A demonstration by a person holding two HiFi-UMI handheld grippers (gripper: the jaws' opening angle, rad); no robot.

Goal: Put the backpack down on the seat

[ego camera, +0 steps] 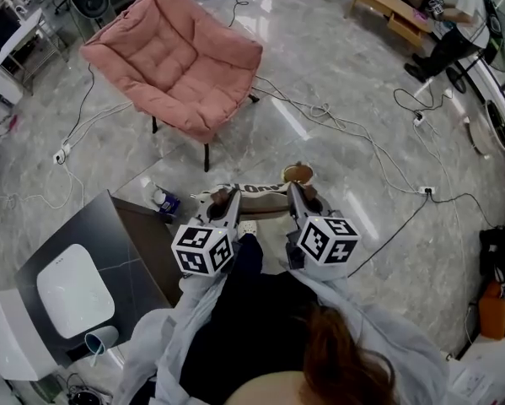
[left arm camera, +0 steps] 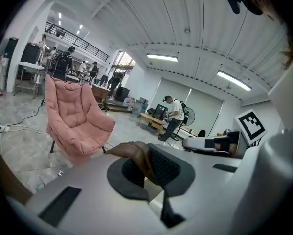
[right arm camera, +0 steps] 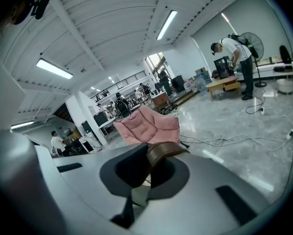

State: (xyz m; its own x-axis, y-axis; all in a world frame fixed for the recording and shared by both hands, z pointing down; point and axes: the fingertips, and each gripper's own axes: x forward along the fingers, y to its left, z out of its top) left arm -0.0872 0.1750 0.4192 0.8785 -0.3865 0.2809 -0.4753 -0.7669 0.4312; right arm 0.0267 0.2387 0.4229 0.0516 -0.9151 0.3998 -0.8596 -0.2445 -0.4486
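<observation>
The pink padded chair (ego camera: 176, 57) stands on the floor ahead and to the left, its seat bare. I hold the backpack (ego camera: 265, 194) low in front of me, between both grippers and well short of the chair. My left gripper (ego camera: 228, 199) is shut on a brown strap (left arm camera: 135, 154) of the backpack. My right gripper (ego camera: 295, 196) is shut on another brown strap (right arm camera: 167, 151). Each gripper view shows the chair (left arm camera: 75, 119) (right arm camera: 148, 126) beyond the closed jaws. Most of the backpack's body is hidden under the grippers.
Cables (ego camera: 336, 121) trail over the glossy floor around the chair, with a power strip (ego camera: 61, 154) at the left. A grey cabinet (ego camera: 92, 268) with a white device sits at my near left. A person (ego camera: 450, 32) stands by a low wooden bench (ego camera: 387, 7) far right.
</observation>
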